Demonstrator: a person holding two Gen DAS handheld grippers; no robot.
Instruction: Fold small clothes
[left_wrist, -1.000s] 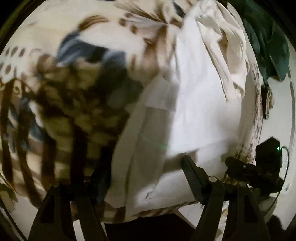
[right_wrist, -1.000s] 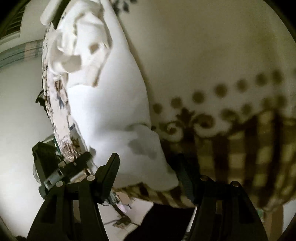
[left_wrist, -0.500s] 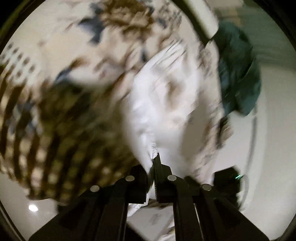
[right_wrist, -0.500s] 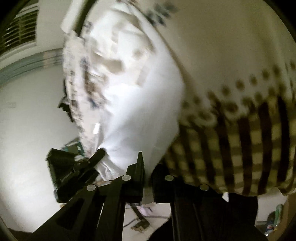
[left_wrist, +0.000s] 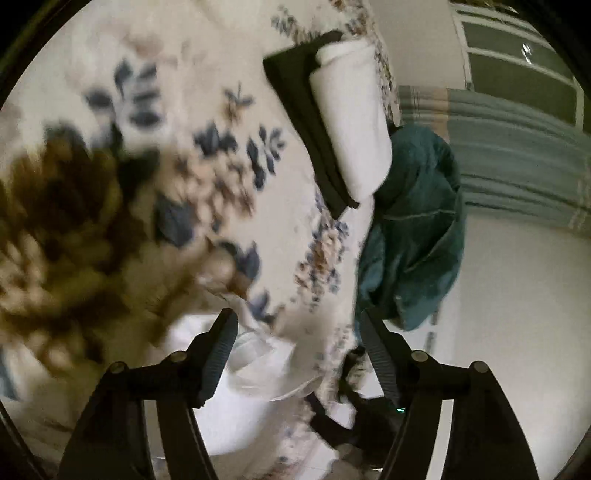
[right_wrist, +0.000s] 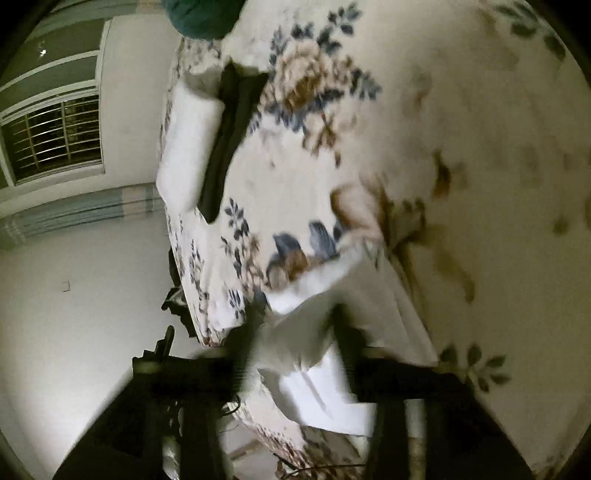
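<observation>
A white garment (left_wrist: 236, 402) lies on the floral bed cover (left_wrist: 207, 110), low in the left wrist view, between and below the fingers. My left gripper (left_wrist: 295, 328) is open and holds nothing. The same white garment (right_wrist: 314, 332) shows in the right wrist view, partly folded over. My right gripper (right_wrist: 295, 332) is blurred by motion, its fingers spread apart on either side of the cloth, open. A folded white piece (left_wrist: 351, 122) lies on a folded dark piece (left_wrist: 303, 122) at the far bed edge.
A teal garment (left_wrist: 413, 236) hangs over the bed's right edge. The folded stack also shows in the right wrist view (right_wrist: 192, 147). A window with bars (right_wrist: 55, 140) and a white wall are on the left. A dark device (left_wrist: 354, 424) sits by the bed edge.
Both grippers were shut on the white garment half a second ago and have opened, letting it drop on the bed. Both cameras have swung up toward the far bed edge.
</observation>
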